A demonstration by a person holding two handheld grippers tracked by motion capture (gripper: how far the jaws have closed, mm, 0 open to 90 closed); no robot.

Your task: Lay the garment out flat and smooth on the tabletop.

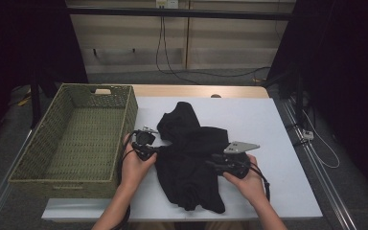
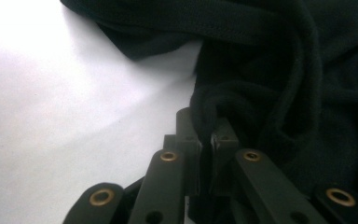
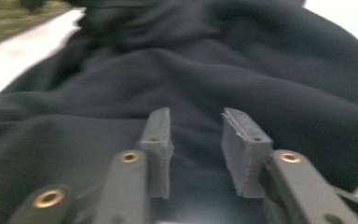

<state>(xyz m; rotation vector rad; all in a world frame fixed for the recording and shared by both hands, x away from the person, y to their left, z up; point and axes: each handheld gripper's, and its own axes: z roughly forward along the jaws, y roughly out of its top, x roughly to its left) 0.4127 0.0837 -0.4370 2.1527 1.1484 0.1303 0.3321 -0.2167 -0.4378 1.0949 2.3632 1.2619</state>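
Blurred throughout the right gripper view; black garment (image 2: 279, 70) cut off at top and right edges of the left gripper view.

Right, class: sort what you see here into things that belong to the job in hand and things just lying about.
Belongs to the job:
- black garment
- left gripper, shut on a fold of the garment
- right gripper, jaws apart over the garment
- white table it lies on

Lying about:
- green basket, beside the garment and apart from it
- wall cable

Black grippers (image 2: 205, 140) — brass rivets, grey three-cornered plate (image 1: 241, 146).
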